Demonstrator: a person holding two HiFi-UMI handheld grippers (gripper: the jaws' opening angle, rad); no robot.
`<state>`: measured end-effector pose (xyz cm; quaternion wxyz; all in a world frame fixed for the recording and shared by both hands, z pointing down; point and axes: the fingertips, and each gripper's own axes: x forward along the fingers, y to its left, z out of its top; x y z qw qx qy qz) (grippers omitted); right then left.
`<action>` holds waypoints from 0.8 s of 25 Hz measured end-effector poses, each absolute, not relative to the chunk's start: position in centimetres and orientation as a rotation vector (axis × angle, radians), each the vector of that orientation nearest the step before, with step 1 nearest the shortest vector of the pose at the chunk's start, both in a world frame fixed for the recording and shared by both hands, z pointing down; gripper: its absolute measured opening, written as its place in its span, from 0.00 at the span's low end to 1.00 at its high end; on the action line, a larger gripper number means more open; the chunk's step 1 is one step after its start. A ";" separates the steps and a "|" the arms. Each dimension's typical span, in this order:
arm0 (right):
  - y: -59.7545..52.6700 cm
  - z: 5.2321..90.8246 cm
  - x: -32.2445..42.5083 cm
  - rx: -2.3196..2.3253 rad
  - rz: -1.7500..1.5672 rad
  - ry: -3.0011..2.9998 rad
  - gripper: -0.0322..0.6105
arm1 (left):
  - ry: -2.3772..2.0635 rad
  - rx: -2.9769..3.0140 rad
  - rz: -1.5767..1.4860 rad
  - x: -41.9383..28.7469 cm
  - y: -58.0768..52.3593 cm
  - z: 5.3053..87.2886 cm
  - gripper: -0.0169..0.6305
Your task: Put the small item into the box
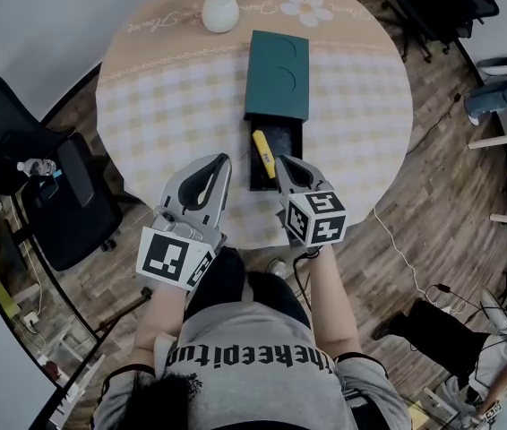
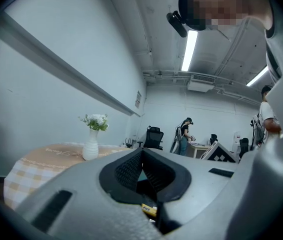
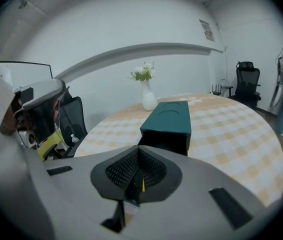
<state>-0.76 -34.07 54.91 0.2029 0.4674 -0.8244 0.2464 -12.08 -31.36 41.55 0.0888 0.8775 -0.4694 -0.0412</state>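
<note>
A small yellow item (image 1: 263, 153) — narrow, oblong, tilted — is pinched at its near end in the right gripper (image 1: 280, 162), over the black drawer (image 1: 282, 141) that stands pulled out of the dark green box (image 1: 277, 74) — which lies flat on the table (image 1: 164, 97).

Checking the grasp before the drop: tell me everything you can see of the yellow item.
The yellow item is a small, slim bar, smooth like plastic. The right gripper is shut on its near end; the rest juts past the tips over the open black drawer of the green box. Whether it touches the drawer I cannot tell. The right gripper view shows only a thin yellow edge between the pads.
</note>
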 end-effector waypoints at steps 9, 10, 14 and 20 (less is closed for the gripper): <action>-30.5 49.9 0.4 1.257 0.618 -2.485 0.06 | -1.473 2.631 -0.148 -9.5 -27.3 38.7 0.05; -30.1 49.3 0.6 1.251 0.609 -2.502 0.06 | -1.482 2.635 -0.149 -9.2 -26.8 38.4 0.05; -28.1 47.3 1.3 1.224 0.574 -2.558 0.06 | -1.516 2.638 -0.155 -7.9 -24.8 37.2 0.05; -25.7 44.5 2.8 1.192 0.518 -2.634 0.06 | -1.570 2.647 -0.151 -5.9 -22.2 35.7 0.05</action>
